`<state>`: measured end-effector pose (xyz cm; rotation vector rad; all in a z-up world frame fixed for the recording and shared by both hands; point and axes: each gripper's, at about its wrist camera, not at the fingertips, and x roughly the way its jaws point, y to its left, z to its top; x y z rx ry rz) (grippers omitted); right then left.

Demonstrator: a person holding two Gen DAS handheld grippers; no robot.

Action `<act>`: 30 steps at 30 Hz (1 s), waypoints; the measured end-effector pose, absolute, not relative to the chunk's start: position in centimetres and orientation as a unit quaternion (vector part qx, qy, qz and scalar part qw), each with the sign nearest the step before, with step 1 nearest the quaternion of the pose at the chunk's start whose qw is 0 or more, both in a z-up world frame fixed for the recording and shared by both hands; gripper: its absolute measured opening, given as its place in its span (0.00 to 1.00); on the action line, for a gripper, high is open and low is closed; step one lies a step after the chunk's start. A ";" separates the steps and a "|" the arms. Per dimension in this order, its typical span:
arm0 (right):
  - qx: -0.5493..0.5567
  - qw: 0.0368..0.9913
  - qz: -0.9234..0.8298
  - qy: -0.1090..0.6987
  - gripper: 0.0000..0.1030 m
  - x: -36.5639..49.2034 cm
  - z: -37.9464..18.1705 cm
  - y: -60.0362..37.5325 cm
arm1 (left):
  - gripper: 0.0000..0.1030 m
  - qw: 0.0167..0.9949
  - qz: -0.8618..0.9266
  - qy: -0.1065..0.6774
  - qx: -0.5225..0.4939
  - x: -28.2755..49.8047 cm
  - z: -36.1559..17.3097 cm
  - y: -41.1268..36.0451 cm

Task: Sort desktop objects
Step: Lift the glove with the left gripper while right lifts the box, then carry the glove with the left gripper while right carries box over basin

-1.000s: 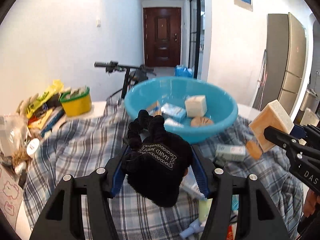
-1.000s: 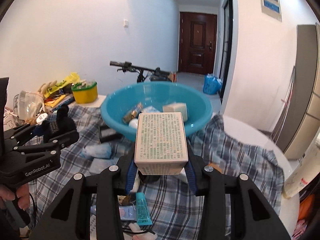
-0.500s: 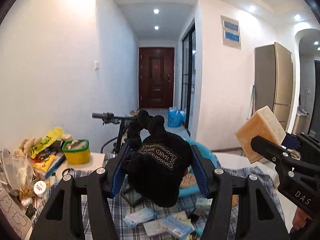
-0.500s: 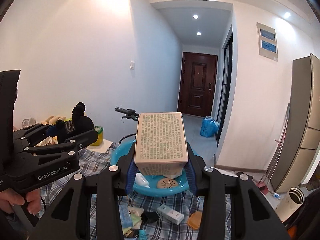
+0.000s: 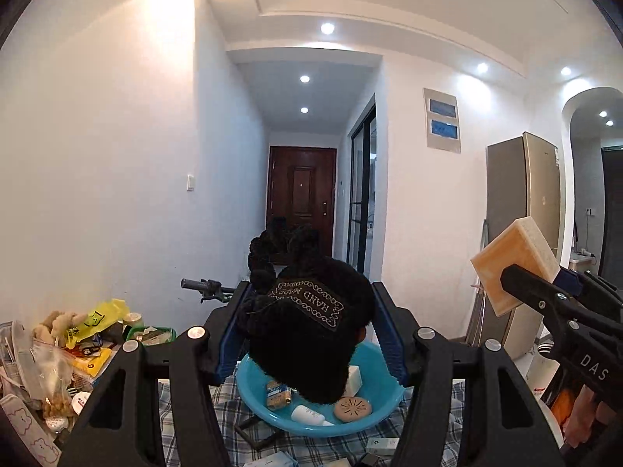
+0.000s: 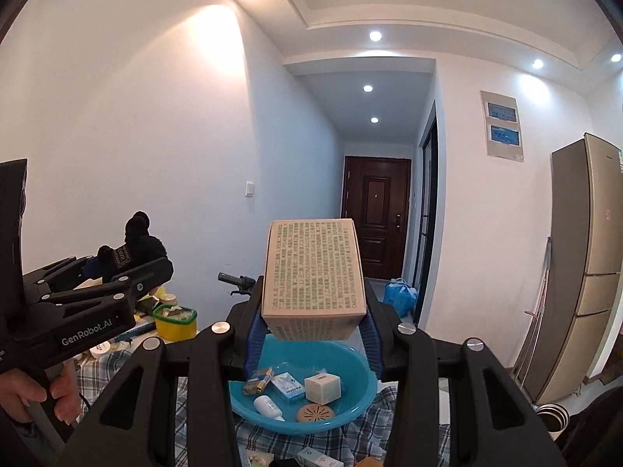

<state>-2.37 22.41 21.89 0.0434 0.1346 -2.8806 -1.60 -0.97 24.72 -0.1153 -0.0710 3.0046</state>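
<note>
Above the blue basin, we note the left hand-held gripper clamped on a black knitted glove; both blue pads press its sides, and a label reading "HAND MADE" faces up. The glove's fingers stick out forward past the fingertips. From the right wrist view we see the same gripper at left, carried by a person's hand.

The right hand-held gripper is clamped on a beige printed carton, held by its two long sides with the text face up. It too hangs over the basin, level, well clear of the rim.

Inside the basin we log: a white cube-shaped box, a blue-and-white small box, a white bottle, a round brown perforated disc and a gold-foil packet. The basin sits on a counter covered by a plaid cloth, with more small boxes scattered in front of it. A yellow tub with a green rim stands at the far left of the counter, beside a heap of bags.
</note>
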 end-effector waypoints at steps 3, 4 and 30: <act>-0.001 0.118 -0.992 0.050 0.40 -1.2 22.6 22.7 | 0.60 0.075 0.996 -0.031 -0.026 -0.3 25.4 -1.3; -0.008 0.115 -0.992 0.051 0.40 -0.7 22.9 22.9 | 0.61 0.076 0.996 -0.031 -0.023 0.1 25.5 -1.5; -0.059 0.103 -0.992 0.032 0.40 -3.5 25.1 23.3 | 0.61 0.092 0.995 -0.033 0.015 -3.3 26.5 -1.6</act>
